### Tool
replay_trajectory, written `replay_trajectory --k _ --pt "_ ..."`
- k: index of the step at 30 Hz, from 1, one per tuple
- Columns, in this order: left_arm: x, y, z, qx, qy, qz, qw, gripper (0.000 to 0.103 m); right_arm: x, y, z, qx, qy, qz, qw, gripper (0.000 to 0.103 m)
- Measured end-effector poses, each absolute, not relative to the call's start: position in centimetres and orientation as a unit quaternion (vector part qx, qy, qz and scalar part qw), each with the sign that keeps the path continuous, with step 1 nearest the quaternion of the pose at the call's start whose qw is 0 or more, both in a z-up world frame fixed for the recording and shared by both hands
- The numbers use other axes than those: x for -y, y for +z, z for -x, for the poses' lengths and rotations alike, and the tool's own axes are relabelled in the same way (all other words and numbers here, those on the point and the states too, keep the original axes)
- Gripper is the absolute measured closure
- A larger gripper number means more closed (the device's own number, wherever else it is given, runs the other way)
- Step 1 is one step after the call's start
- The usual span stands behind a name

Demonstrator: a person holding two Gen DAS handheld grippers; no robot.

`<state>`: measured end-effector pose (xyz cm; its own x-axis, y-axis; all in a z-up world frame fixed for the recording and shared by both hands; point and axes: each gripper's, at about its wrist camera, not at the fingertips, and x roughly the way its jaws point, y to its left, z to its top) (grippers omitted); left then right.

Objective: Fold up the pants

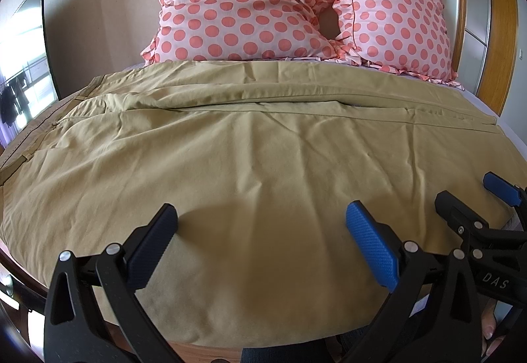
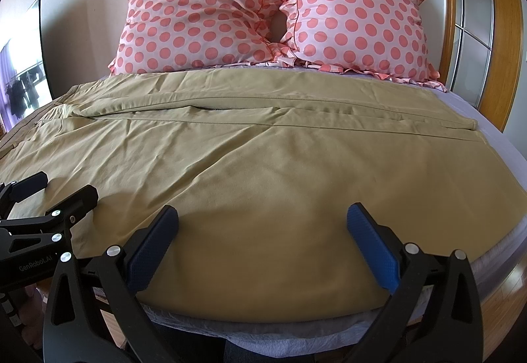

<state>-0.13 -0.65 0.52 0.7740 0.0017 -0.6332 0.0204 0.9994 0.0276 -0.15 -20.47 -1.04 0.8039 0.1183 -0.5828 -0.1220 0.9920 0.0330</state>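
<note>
Left wrist view: the left gripper hangs over the near edge of the pants, jaws spread wide, nothing between them.
Right wrist view: the right gripper is likewise over the pants' near edge, jaws wide apart and holding nothing.
Pants: khaki, spread flat across the bed, covering most of it; the waistband lies at the pants' left end, the leg hems at the right end.
Legs: side by side, the seam between them running lengthwise through the pants' far half.
Grippers' relation: the right gripper shows at the pants' near right in the left wrist view; the left one at the near left in the right wrist view.
Pillows: two pink polka-dot pillows stand against the wall just beyond the pants' far edge.
Sheet: lilac, showing past the pants' right end.
</note>
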Motion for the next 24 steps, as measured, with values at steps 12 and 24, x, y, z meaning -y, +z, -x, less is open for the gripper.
replay_trajectory --k 12,24 --pt "0.66 0.48 0.17 -0.335 -0.005 -0.016 0.942 0.002 20.48 -1.05 0.22 -0.306 0.063 0.003 0.950 0.001" --pt "0.63 0.48 0.24 -0.334 -0.005 -0.016 0.942 0.002 20.56 -1.08 0.41 -0.304 0.063 0.003 0.950 0.001"
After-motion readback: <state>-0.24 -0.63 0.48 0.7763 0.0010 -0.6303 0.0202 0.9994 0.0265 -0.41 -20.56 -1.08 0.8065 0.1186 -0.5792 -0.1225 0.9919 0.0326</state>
